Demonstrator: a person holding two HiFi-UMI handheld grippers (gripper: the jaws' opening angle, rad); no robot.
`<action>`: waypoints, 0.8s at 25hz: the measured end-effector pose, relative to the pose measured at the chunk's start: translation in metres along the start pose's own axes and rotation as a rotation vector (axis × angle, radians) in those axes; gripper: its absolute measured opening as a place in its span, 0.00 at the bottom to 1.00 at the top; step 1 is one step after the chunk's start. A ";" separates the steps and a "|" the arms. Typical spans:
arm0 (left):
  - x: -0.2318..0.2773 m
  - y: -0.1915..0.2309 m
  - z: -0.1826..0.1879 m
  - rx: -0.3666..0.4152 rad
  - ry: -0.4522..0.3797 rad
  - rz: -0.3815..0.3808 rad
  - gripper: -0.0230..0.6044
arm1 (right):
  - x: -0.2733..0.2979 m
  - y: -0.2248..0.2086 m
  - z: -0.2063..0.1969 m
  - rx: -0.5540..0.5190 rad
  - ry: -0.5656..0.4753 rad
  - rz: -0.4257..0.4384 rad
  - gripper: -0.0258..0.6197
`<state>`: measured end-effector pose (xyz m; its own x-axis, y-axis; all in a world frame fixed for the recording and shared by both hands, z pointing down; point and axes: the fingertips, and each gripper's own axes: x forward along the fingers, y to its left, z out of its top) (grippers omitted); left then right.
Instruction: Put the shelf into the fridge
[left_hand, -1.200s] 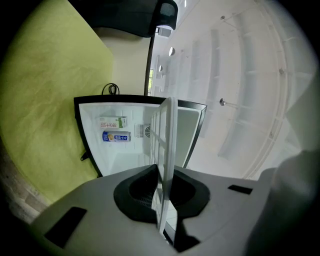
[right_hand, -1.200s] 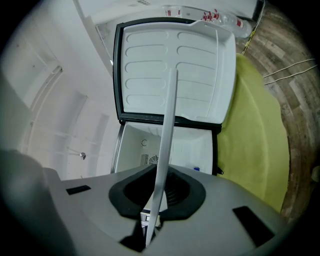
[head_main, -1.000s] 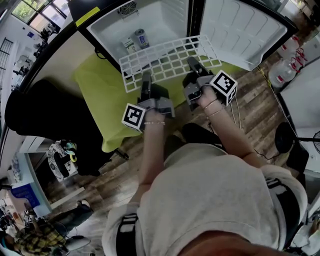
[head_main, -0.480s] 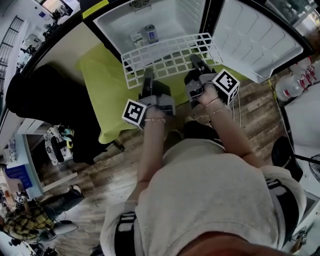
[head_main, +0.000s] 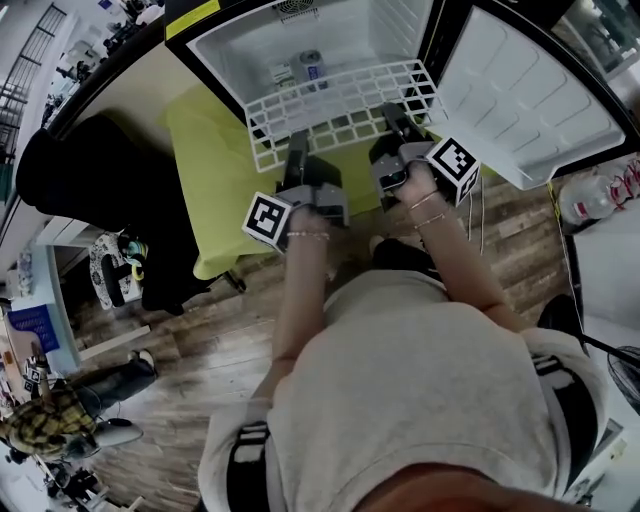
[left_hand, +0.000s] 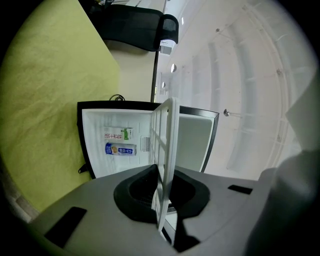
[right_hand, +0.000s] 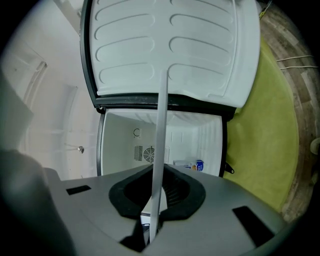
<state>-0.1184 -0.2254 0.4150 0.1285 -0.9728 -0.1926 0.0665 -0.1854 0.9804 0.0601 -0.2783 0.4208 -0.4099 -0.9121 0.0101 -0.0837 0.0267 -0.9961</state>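
My left gripper (head_main: 297, 145) and right gripper (head_main: 393, 118) both have their fingers (left_hand: 132, 197) clenched on the near edge of the white wire shelf (head_main: 340, 103), one toward each end. Each gripper view shows a thin wire rail pinched between the pads. The shelf hangs flat in the air above the green cloth (head_main: 210, 170). Its far edge is about at the mouth of the open fridge (head_main: 235, 45), and as far as I can see it is not resting on anything.

My main worry is the grip. I hold only one long edge, so the whole grid hangs out in front of me. I judge it could droop or twist round the wire if either pinch loosens.

If one hand runs ahead of the other, the shelf will skew. A corner could then jam against a side wall instead of sliding in square.

The open door (head_main: 530, 95) stands just beside my right end, so that corner may catch there.

I cannot make out the side ledges, so I could come in too high or too low and miss them.

A carton (left_hand: 118, 134) and a can (left_hand: 120, 149) sit inside. A low or dipping front edge would knock them over.
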 end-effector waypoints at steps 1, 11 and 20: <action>0.001 0.002 0.000 -0.005 -0.006 0.004 0.08 | 0.002 -0.001 0.001 0.002 0.003 -0.002 0.08; 0.008 0.010 -0.002 -0.014 -0.022 0.023 0.08 | 0.018 -0.005 0.008 0.013 0.018 -0.001 0.08; 0.014 0.014 -0.004 0.001 -0.026 0.036 0.08 | 0.023 -0.015 0.012 0.033 0.047 -0.011 0.08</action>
<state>-0.1119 -0.2409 0.4256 0.1050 -0.9821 -0.1562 0.0616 -0.1503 0.9867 0.0629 -0.3048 0.4353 -0.4513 -0.8920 0.0242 -0.0589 0.0028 -0.9983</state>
